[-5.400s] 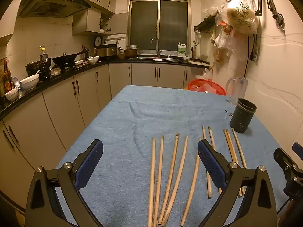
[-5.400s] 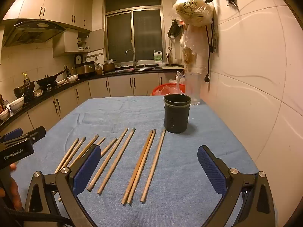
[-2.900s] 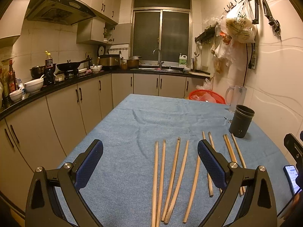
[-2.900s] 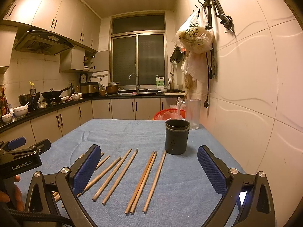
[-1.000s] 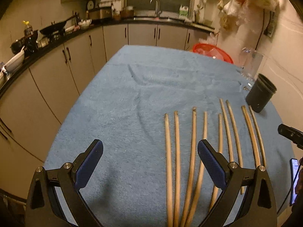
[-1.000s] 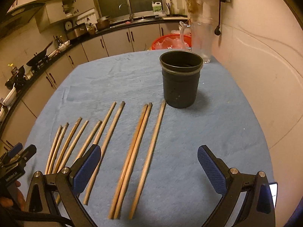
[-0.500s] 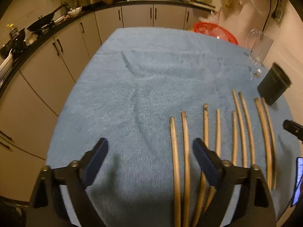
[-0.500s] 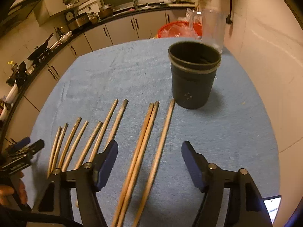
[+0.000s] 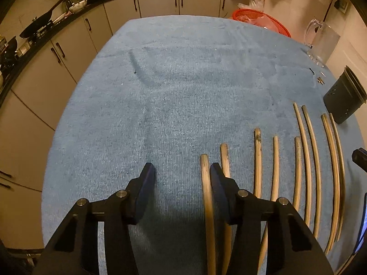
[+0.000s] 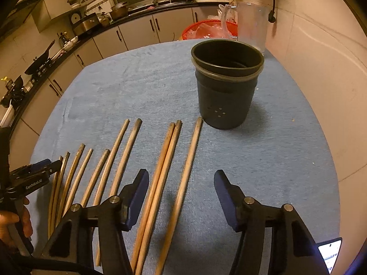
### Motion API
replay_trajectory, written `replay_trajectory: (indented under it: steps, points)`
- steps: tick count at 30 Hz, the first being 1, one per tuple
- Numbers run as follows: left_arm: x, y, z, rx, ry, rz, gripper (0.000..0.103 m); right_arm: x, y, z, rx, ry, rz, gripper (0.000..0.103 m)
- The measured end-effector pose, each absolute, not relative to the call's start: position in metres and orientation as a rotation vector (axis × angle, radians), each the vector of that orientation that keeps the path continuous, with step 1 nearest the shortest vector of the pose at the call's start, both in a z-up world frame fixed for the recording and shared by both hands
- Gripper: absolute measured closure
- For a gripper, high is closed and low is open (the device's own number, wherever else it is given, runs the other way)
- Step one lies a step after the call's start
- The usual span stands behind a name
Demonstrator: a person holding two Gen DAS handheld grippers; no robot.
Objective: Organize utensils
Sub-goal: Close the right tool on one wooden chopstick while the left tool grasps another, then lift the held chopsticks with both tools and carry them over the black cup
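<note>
Ten wooden chopsticks point(image 10: 123, 158) lie side by side on the blue cloth point(image 9: 183, 91) that covers the desk, their tips toward the far end. A dark cup point(image 10: 226, 87) stands upright on the cloth just past the tip of the rightmost stick point(image 10: 183, 188), near but not touching it.

The left tool point(image 9: 181, 190) points steeply down at the left end of the row. Its jaws are closing, now at a middling gap. The leftmost stick point(image 9: 206, 194) runs between them, hard against the inner face of the right finger point(image 9: 218, 183); the left finger point(image 9: 144, 188) stands clear of it over bare cloth. The next stick point(image 9: 224, 158) passes under that right finger (only its tip shows beyond it). No squeeze from both sides shows yet.

The right tool point(image 10: 181, 194) hangs over the right end of the row, jaws also closing but set fairly wide. Three sticks lie between them: the rightmost one alone, and a touching pair point(image 10: 162, 174) beside the left finger point(image 10: 137, 192). The right finger point(image 10: 226, 194) is well apart from any stick.

In the right wrist view the left tool point(image 10: 43, 166) shows at the frame's left edge, held by a hand point(image 10: 13, 226). Behind the cup stand a clear jug point(image 10: 250, 25) and a red basket point(image 10: 206, 31).
</note>
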State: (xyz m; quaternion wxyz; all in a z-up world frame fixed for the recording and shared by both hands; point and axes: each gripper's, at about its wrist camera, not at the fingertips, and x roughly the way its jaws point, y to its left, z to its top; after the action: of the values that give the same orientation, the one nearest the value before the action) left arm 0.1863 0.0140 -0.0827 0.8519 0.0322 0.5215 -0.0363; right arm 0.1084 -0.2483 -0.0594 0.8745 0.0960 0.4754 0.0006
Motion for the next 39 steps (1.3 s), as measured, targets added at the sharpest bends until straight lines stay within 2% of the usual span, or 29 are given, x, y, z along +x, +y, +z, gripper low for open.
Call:
replay_trajectory:
  steps: [5, 10, 13, 15, 17, 29, 39]
  points:
    - [0.188, 0.013, -0.082, 0.082, 1.098, -0.074, 0.072, 0.117, -0.248, -0.061, 0.203, 1.007, 0.016, 0.048]
    - [0.187, 0.015, -0.081, 0.08, 1.092, -0.07, 0.095, 0.123, -0.25, -0.06, 0.199, 1.013, 0.023, 0.049]
    - [0.186, 0.019, -0.081, 0.053, 1.091, -0.078, 0.096, 0.126, -0.253, -0.061, 0.214, 1.025, 0.028, 0.05]
    - [0.186, 0.021, -0.081, 0.042, 1.092, -0.084, 0.096, 0.128, -0.257, -0.063, 0.226, 1.041, 0.03, 0.057]
    - [0.186, 0.021, -0.081, 0.042, 1.091, -0.085, 0.096, 0.13, -0.261, -0.064, 0.234, 1.049, 0.029, 0.059]
    - [0.185, 0.025, -0.082, 0.014, 1.078, -0.098, 0.096, 0.143, -0.269, -0.076, 0.314, 1.056, 0.033, 0.081]
    - [0.189, 0.029, -0.08, -0.009, 1.09, -0.115, 0.096, 0.174, -0.263, -0.084, 0.282, 1.058, -0.036, 0.087]
